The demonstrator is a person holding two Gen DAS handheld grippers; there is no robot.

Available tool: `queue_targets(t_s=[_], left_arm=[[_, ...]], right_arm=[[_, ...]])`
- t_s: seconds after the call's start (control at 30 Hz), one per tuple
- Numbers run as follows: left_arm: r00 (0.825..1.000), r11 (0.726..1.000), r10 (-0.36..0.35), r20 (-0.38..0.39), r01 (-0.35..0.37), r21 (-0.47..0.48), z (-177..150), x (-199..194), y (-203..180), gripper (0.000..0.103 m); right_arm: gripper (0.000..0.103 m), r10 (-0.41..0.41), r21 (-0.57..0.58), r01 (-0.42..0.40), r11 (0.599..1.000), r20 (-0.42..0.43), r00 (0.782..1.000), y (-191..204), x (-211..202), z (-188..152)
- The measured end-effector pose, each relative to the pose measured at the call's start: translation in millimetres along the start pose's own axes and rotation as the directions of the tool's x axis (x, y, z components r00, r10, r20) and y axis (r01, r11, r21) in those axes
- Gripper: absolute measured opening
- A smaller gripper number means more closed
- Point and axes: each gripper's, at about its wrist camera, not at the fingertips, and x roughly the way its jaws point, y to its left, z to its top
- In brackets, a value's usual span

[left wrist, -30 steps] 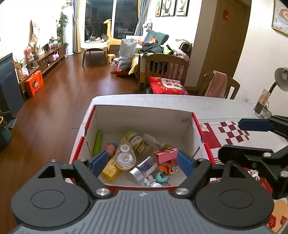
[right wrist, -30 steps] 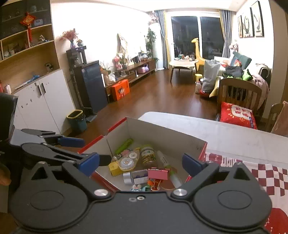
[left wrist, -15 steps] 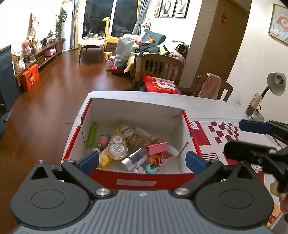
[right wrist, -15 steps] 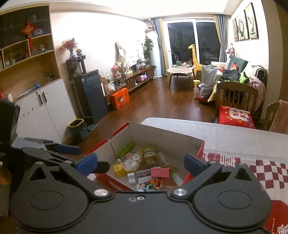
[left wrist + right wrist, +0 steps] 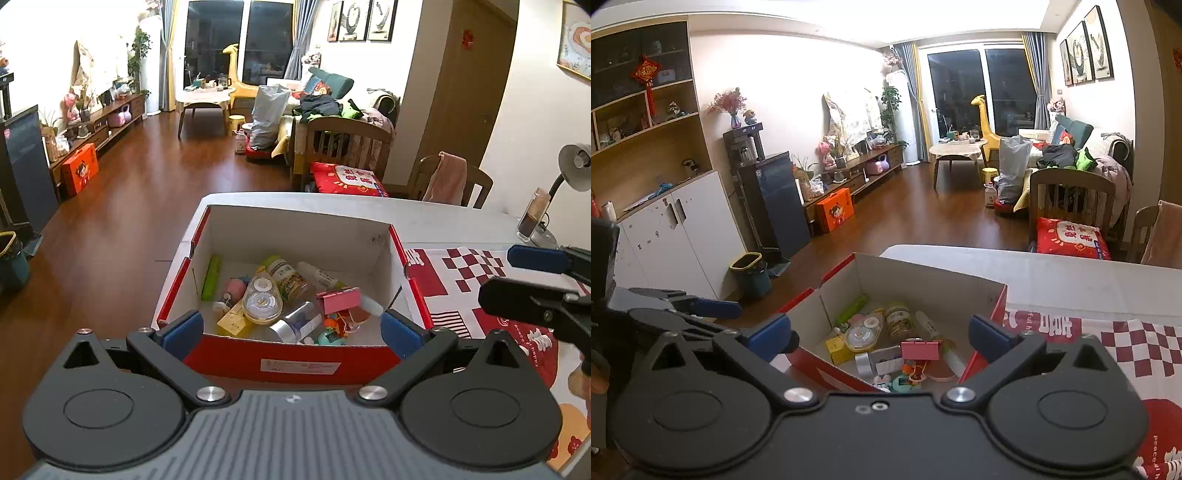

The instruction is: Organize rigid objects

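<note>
A red and white cardboard box (image 5: 295, 363) stands on the white table and shows in the right wrist view (image 5: 931, 280) too. It holds several small items: a green tube (image 5: 211, 272), a clear tape dispenser (image 5: 261, 301), a yellow-lidded jar (image 5: 286, 275), a pink binder clip (image 5: 338, 298), a silver tape roll (image 5: 286, 328). My left gripper (image 5: 291, 332) is open and empty, in front of the box's near wall. My right gripper (image 5: 879, 338) is open and empty, above the box's near right corner.
A red and white checkered cloth (image 5: 476, 273) covers the table right of the box. A desk lamp (image 5: 574, 162) and a glass (image 5: 532, 218) stand at the far right. Wooden chairs (image 5: 347, 147) stand behind the table. The table's left edge drops to the wooden floor (image 5: 110, 221).
Both grippers have pulled back and risen away from the box, still open. The box's near wall now shows in the left wrist view.
</note>
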Motion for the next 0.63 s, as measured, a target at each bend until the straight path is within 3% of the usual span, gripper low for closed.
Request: queue_targets(t_s=[0.3, 0.63], left_arm=[[0.999, 1.000, 0.026, 0.025, -0.026, 0.007, 0, -10, -1, 0.103], [1.000, 1.000, 0.007, 0.027, -0.007, 0.000, -1, -15, -3, 0.103]], right_arm=[[0.103, 0.005, 0.015, -0.005, 1.000, 0.004, 1.000, 1, -2, -7], [0.103, 0.003, 0.022, -0.003, 1.000, 0.005, 1.000, 2, -9, -15]])
